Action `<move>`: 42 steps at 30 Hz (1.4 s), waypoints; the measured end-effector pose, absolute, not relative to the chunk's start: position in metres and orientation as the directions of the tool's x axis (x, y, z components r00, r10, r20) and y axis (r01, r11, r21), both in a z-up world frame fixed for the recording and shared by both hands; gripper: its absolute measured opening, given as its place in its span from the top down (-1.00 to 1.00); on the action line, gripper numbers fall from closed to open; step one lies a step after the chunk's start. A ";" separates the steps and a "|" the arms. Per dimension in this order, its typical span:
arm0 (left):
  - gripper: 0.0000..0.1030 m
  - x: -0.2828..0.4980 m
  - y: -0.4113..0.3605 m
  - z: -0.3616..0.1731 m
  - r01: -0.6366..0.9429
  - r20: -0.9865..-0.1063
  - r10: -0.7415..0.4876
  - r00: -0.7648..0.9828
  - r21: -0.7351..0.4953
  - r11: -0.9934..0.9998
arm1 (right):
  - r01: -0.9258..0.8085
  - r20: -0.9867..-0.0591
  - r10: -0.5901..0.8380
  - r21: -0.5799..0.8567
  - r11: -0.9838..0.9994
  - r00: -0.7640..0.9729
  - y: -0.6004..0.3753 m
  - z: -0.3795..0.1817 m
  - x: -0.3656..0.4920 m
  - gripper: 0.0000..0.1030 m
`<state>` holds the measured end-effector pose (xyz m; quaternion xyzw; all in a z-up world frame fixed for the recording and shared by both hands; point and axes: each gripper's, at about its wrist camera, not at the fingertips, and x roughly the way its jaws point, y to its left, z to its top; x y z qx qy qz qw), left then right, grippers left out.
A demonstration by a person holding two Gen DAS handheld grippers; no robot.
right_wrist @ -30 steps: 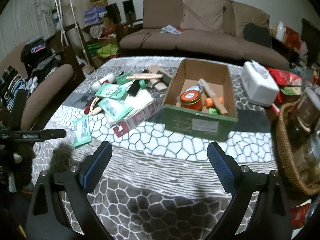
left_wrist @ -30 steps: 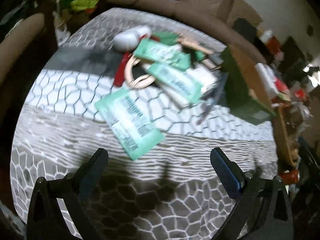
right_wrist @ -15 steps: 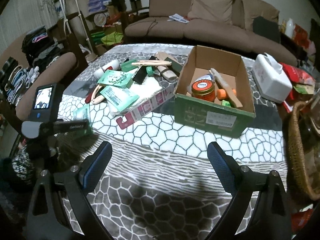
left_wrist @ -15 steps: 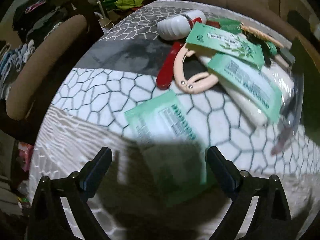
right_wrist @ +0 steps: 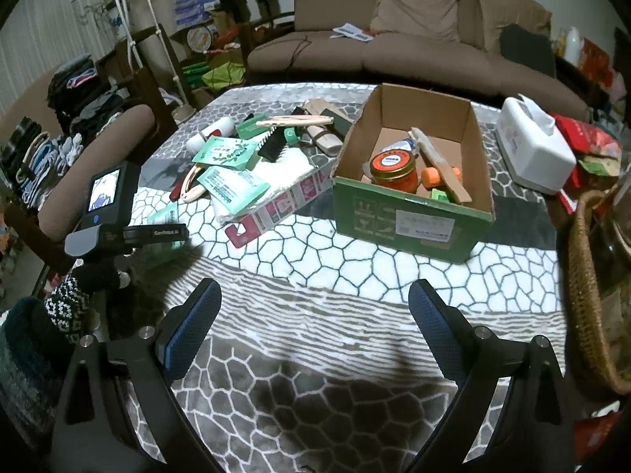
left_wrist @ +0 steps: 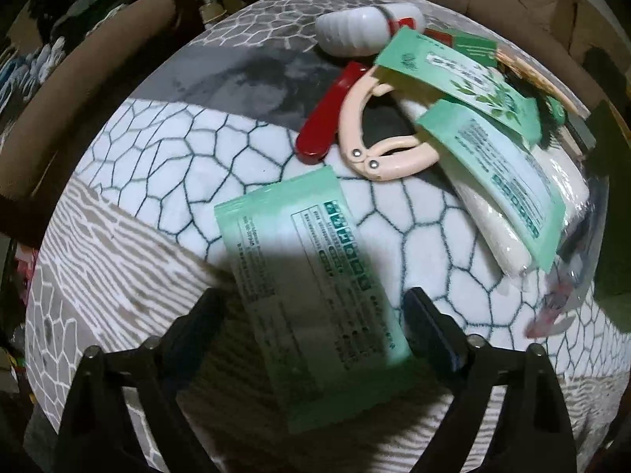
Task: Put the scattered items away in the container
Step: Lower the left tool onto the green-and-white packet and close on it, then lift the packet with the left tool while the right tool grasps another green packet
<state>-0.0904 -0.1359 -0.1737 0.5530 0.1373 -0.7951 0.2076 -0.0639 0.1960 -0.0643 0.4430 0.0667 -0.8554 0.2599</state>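
Observation:
A flat green packet [left_wrist: 311, 276] lies on the patterned cloth, and my left gripper [left_wrist: 311, 307] is open low over it, one finger on each side. Beyond it lie a red handle [left_wrist: 327, 114], a beige clip [left_wrist: 378, 134], more green packets [left_wrist: 497, 169] and a white bottle [left_wrist: 355, 35]. In the right wrist view the cardboard box [right_wrist: 410, 213] holds a jar [right_wrist: 394, 169] and other items, and the pile [right_wrist: 244, 169] lies left of it. My right gripper [right_wrist: 311, 311] is open and empty above the near cloth. The left tool [right_wrist: 118, 213] shows at the left.
A white tissue box [right_wrist: 532, 153] stands right of the cardboard box. A wicker basket [right_wrist: 587, 276] is at the right edge. A brown chair [right_wrist: 94, 173] is at the table's left, a sofa [right_wrist: 394, 35] behind.
My left gripper has moved forward and down onto the green packet, which now lies between its fingers. My right gripper has stayed almost still.

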 end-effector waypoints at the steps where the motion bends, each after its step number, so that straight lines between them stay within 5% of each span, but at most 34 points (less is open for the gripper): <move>1: -0.49 -0.089 -0.132 -0.171 0.461 -0.933 -0.185 -0.310 0.023 -0.887 | 0.499 -0.795 -0.381 0.115 -0.859 -0.471 0.196 -0.065 -0.065 -0.86; 10: 0.15 -0.075 -0.137 -0.160 0.406 -0.925 -0.129 -0.359 -0.030 -0.913 | 0.506 -0.824 -0.350 0.090 -0.858 -0.446 0.181 -0.075 -0.064 -0.86; 20: 0.16 -0.067 -0.134 -0.141 0.318 -0.900 -0.086 -0.427 -0.061 -0.946 | 0.537 -0.838 -0.338 0.065 -0.841 -0.429 0.153 -0.082 -0.053 -0.86; 30: 0.20 -0.054 -0.115 -0.120 0.228 -0.865 -0.142 -0.482 0.033 -0.973 | 0.505 -0.854 -0.297 0.046 -0.862 -0.428 0.149 -0.098 -0.064 -0.86; 42: 0.75 -0.029 -0.104 -0.075 0.080 -0.771 -0.044 -0.635 -0.009 -0.997 | 0.501 -0.812 -0.353 0.088 -0.861 -0.465 0.141 -0.087 -0.063 -0.86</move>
